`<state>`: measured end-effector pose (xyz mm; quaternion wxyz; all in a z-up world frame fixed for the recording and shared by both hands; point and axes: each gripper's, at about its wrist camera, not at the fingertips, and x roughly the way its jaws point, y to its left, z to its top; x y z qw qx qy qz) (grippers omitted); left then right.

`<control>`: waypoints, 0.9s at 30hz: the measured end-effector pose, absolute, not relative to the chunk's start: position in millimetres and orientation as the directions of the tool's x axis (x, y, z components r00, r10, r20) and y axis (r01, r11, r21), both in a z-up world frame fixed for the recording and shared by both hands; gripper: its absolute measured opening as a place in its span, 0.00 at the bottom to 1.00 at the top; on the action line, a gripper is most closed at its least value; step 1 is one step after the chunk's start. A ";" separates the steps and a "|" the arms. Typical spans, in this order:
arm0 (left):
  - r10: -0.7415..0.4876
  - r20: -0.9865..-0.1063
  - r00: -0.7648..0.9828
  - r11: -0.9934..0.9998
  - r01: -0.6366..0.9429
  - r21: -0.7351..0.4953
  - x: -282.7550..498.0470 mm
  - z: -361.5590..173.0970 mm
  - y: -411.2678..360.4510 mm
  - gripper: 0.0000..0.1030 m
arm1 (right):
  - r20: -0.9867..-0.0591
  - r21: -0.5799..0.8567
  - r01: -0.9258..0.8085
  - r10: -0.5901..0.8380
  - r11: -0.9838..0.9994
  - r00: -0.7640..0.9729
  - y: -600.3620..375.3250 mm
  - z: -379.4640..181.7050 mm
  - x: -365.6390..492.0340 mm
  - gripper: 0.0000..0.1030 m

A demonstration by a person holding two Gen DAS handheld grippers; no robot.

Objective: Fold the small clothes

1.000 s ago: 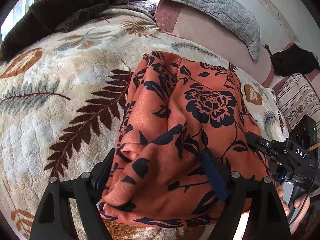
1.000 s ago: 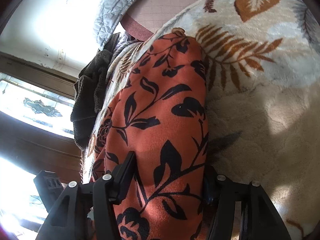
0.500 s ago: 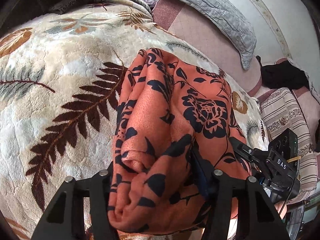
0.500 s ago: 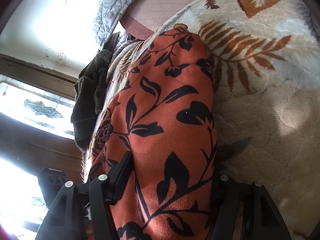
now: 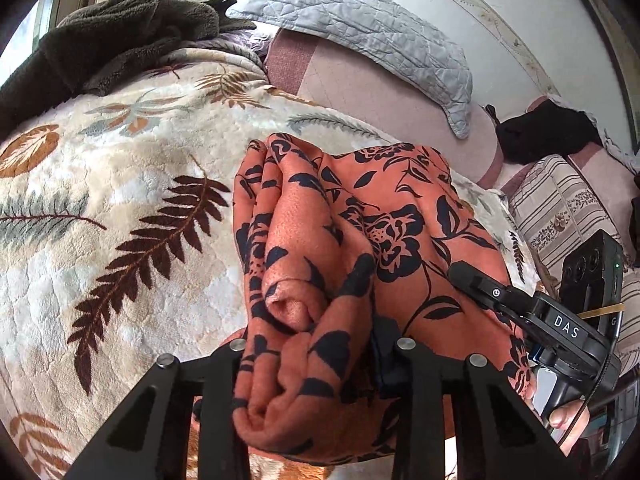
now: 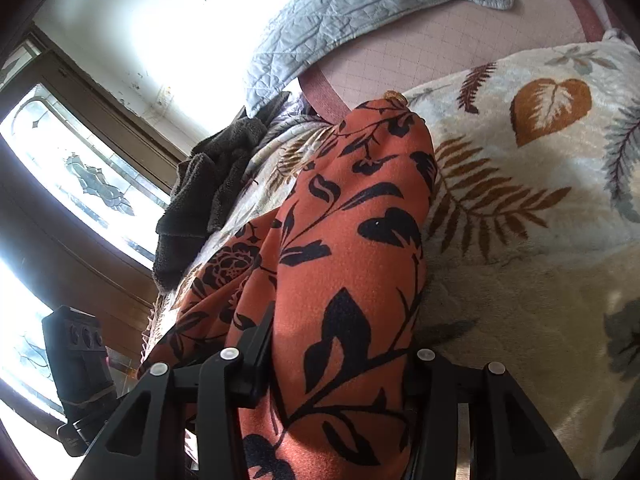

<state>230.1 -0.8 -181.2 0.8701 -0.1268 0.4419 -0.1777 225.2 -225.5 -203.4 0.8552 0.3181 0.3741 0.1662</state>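
Note:
An orange garment with a black floral print [image 5: 360, 220] lies folded in a long bundle on a leaf-patterned blanket [image 5: 100, 200]. My left gripper [image 5: 310, 356] holds one near end; its jaws are closing, and the bunched cloth fills the gap and is squeezed by both pads. The garment [image 6: 352, 220] also runs through my right gripper [image 6: 340, 352], whose jaws are closing too, with pads pressing its sides. From the left wrist, the right gripper's finger [image 5: 480, 288] is seen lying on the cloth's right edge.
A dark brown towel [image 5: 100, 40] lies heaped at the blanket's far left. A grey quilted pillow [image 5: 360, 28] leans on the pink headboard. A striped cushion [image 5: 560, 208] and black cloth [image 5: 548, 132] sit at the right. A window [image 6: 80, 168] lies beyond the bed's edge.
Both grippers have narrowed on the garment and risen a little. The cloth between the left fingers is bunched tighter than before, and its near end has come up off the blanket.

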 end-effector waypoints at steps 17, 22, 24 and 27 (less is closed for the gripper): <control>-0.356 -0.708 0.609 0.924 0.340 -0.172 140.1 -132.3 -106.8 0.34 | -0.424 0.725 -0.097 0.552 0.682 0.718 -318.6 -182.5 147.5 0.46; -0.323 -0.749 0.578 0.934 0.323 -0.153 136.0 -153.3 -102.4 0.34 | -0.483 0.711 -0.061 0.551 0.700 0.681 -313.5 -199.0 140.6 0.46; -0.316 -0.759 0.569 0.934 0.325 -0.146 135.8 -161.5 -101.0 0.34 | -0.510 0.695 -0.050 0.540 0.717 0.670 -308.0 -204.0 140.1 0.46; -0.310 -0.770 0.557 0.934 0.329 -0.138 136.2 -174.7 -98.6 0.34 | -0.537 0.683 -0.030 0.530 0.730 0.656 -304.0 -212.1 140.3 0.46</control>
